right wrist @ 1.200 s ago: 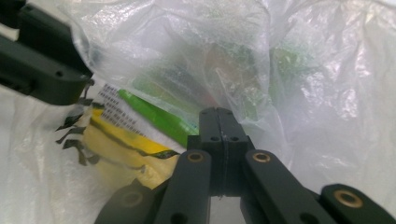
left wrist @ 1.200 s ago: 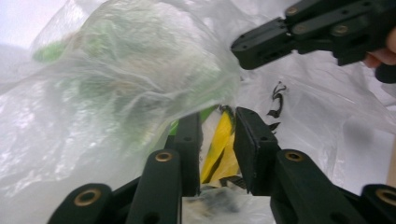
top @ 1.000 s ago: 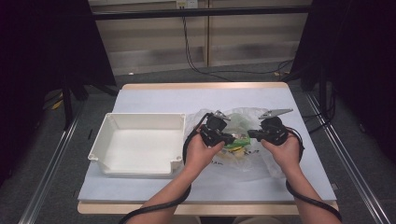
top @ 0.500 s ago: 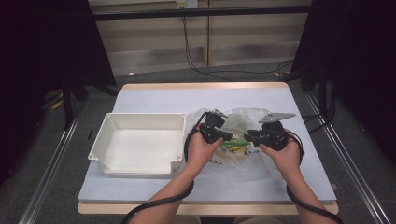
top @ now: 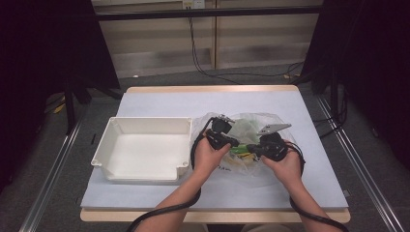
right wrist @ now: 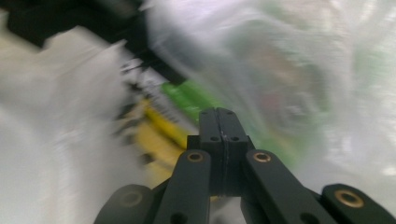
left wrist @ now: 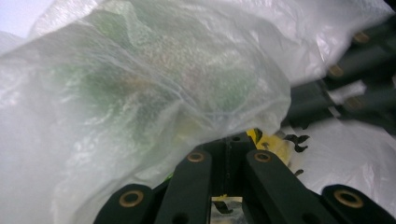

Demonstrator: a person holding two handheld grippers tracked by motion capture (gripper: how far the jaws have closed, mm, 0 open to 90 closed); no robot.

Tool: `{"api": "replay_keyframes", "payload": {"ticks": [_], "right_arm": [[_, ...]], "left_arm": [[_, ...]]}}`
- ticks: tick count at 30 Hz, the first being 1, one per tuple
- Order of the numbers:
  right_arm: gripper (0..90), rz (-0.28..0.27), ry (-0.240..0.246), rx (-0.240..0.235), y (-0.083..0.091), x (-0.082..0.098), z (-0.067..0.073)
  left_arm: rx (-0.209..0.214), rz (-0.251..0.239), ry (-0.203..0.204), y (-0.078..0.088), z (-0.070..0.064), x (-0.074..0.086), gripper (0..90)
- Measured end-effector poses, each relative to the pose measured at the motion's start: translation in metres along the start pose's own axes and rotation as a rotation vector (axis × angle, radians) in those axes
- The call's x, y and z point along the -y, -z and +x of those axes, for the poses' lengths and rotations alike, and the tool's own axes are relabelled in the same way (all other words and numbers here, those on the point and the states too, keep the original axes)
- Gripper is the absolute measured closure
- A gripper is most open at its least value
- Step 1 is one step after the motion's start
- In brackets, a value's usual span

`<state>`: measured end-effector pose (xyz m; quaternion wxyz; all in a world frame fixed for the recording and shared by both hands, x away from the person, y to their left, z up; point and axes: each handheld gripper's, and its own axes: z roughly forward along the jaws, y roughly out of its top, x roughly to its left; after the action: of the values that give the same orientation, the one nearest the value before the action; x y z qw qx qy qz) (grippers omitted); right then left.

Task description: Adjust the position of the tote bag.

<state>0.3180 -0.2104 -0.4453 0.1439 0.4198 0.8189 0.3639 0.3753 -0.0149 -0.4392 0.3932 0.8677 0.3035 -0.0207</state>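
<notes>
- The clear plastic bag [top: 246, 140] lies crumpled on the bench [top: 159, 104], just to the right of the white tray [top: 145, 150] and close to its right wall.
- Green and yellow contents show through the film near the middle of the bag, between the two hands.
- The left tongs [top: 235, 142], held in the person's left hand [top: 209, 155], sit on the side of the bag nearest the tray; in the left gripper view [left wrist: 229, 147] their jaws are pressed together with a fold of bag film draped over the tips, and whether film is pinched between them cannot be told.
- The right tongs [top: 250, 147], held in the right hand [top: 285, 164], sit on the side of the bag away from the tray, tips pointing toward the left tongs and near them.
- In the blurred right gripper view [right wrist: 218, 116] the jaws are clenched flat against each other; they have just opened a little and closed again, and no film is visibly caught between them.
- The tray stands open side up on the bench.
</notes>
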Motion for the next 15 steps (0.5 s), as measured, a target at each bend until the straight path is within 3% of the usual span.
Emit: {"api": "replay_keyframes", "payload": {"ticks": [2,6,10,13,14,15], "right_arm": [[90.0,-0.008,-0.03,0.013,-0.004,-0.002,-0.013],[89.5,0.0,-0.045,0.031,-0.007,-0.005,-0.02],[89.5,-0.009,-0.075,0.028,-0.012,-0.011,-0.035],[89.9,-0.015,-0.083,0.021,-0.014,-0.014,-0.041],[90.0,-0.021,-0.096,0.017,-0.014,-0.015,-0.043],[90.0,-0.01,-0.098,0.027,-0.015,-0.016,-0.046]], "left_arm": [[0.006,0.007,-0.002,-0.002,-0.002,0.003,90.0],[0.003,0.03,-0.012,-0.01,-0.007,0.01,89.9],[0.016,0.051,-0.006,-0.018,-0.005,0.018,90.0],[0.016,0.047,-0.011,-0.019,-0.005,0.021,90.0],[0.018,0.034,0.007,-0.02,-0.006,0.022,90.0],[0.015,0.049,-0.003,-0.019,-0.006,0.023,90.0]]}}
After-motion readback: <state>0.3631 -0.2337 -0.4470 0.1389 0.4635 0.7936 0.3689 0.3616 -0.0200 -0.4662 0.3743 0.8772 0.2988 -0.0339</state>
